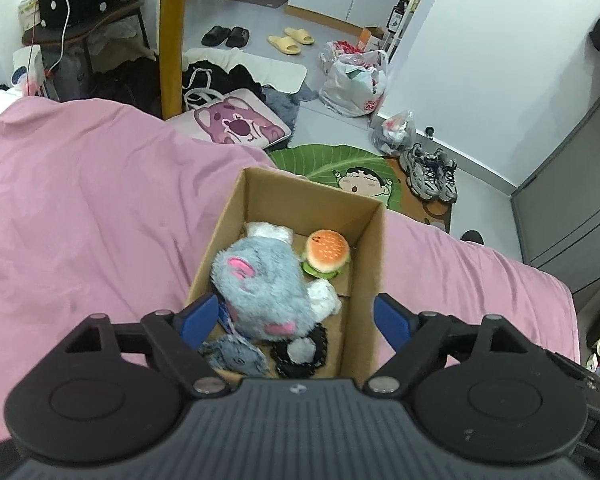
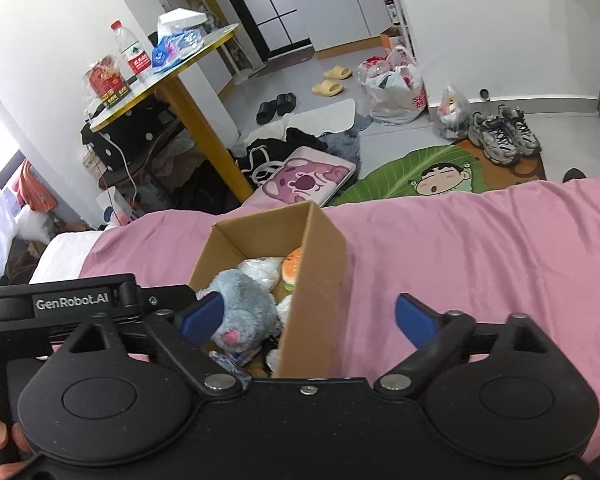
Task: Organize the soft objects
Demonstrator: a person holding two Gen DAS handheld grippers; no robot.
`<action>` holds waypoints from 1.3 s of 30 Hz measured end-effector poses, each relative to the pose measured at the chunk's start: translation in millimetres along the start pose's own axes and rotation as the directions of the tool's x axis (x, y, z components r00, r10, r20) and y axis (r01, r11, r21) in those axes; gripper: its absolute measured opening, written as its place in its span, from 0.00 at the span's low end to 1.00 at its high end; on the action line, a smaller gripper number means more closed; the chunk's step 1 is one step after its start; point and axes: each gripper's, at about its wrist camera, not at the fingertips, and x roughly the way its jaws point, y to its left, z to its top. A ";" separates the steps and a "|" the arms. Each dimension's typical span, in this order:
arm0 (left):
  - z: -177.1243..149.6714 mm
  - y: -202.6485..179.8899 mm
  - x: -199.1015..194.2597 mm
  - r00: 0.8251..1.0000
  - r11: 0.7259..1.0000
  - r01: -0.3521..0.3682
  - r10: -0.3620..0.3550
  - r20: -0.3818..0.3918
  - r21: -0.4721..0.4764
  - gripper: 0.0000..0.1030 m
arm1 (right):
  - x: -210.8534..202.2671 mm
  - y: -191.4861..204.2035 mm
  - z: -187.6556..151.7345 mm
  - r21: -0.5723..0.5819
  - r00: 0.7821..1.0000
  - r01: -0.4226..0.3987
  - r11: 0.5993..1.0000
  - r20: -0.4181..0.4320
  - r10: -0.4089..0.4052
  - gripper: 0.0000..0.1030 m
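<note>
A brown cardboard box stands on a pink bed cover. In it lie a grey plush toy with pink ears, a small burger plush, a blue denim piece and a black ring with a white pompom. My left gripper is open and empty just above the box's near end. My right gripper is open and empty, to the right of the left one, straddling the box's right wall. The grey plush and burger also show there.
The bed's far edge drops to a cluttered floor: a pink bear bag, a green leaf mat, sneakers, plastic bags, slippers. A yellow-legged table with a bottle stands beyond the bed. A grey cabinet is at right.
</note>
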 end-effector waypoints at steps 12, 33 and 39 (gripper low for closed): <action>-51.3 -33.9 -12.1 0.999 1.000 0.021 -0.021 0.035 0.018 0.93 | -37.6 -64.2 -47.0 0.045 0.998 0.055 0.997 0.032 -0.056 0.97; -108.2 -44.4 -59.0 0.988 0.996 0.006 -0.021 0.152 0.094 1.00 | -96.6 -75.4 -79.0 0.023 0.994 0.003 1.000 0.107 -0.005 1.00; -113.6 -46.7 -90.5 0.981 0.994 -0.023 0.002 0.192 0.107 1.00 | -138.2 -66.1 -71.8 -0.032 0.989 0.027 0.999 0.146 -0.022 1.00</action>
